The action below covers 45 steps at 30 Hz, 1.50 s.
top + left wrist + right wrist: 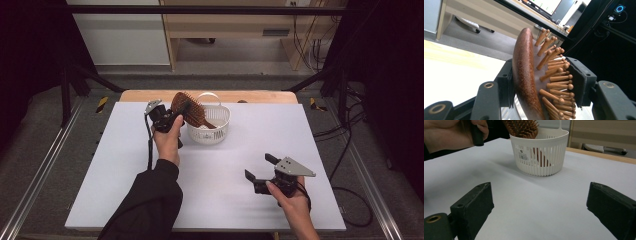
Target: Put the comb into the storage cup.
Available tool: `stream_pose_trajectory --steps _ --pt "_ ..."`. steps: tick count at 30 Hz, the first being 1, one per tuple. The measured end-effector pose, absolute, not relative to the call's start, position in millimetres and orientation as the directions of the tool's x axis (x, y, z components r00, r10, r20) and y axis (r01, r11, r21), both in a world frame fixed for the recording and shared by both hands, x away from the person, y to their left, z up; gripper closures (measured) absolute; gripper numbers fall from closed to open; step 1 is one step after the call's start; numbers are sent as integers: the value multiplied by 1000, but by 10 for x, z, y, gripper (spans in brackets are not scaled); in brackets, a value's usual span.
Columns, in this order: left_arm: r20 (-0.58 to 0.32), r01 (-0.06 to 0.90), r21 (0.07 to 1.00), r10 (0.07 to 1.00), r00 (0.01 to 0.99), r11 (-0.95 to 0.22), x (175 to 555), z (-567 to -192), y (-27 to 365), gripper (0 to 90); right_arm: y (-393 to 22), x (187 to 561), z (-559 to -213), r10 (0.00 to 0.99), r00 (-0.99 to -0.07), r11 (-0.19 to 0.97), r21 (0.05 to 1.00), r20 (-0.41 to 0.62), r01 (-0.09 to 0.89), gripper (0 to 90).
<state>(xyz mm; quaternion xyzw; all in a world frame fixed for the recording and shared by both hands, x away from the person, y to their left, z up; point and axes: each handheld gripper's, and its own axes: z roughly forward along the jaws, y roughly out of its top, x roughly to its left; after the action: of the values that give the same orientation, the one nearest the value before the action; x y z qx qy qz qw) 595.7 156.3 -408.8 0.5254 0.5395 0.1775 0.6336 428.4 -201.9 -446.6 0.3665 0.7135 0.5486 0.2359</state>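
A brown wooden hairbrush [189, 106] stands tilted, its handle down inside a white slotted basket [220, 131] and its head leaning out over the left rim. My left gripper [180, 113] is shut on the brush head. In the left gripper view the hairbrush [524, 75] sits between the jaws of the left gripper [542, 82], one pad against its smooth back and the other against the bristle tips. My right gripper [259, 166] rests low near the table's front right, open and empty. From the right gripper [541, 202], the basket [541, 157] and hairbrush [522, 127] lie ahead.
The white table top [250, 145] spans the middle, with a wooden strip [260, 96] along its far edge. Beyond it are a floor, cables and wooden furniture. The left hand [446, 132] shows at the top left of the right gripper view.
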Motion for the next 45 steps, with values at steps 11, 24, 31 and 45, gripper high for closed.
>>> stream_pose_trajectory --steps 11,24,31,45 --pt "-504 346 853 790 349 391 5971 -4102 1572 442 -2015 4283 -4467 780 -622 130 955 67 266 71" --pt "-511 353 847 791 337 397 5984 -4113 1582 420 -2009 4284 -4470 779 -623 132 954 67 268 70" --pt "-511 356 846 795 326 397 5989 -4120 1578 404 -2008 4284 -4470 778 -624 133 954 67 268 70" --pt "-503 366 844 815 289 392 6004 -4138 1629 343 -2000 4283 -4473 774 -630 136 953 69 272 67"
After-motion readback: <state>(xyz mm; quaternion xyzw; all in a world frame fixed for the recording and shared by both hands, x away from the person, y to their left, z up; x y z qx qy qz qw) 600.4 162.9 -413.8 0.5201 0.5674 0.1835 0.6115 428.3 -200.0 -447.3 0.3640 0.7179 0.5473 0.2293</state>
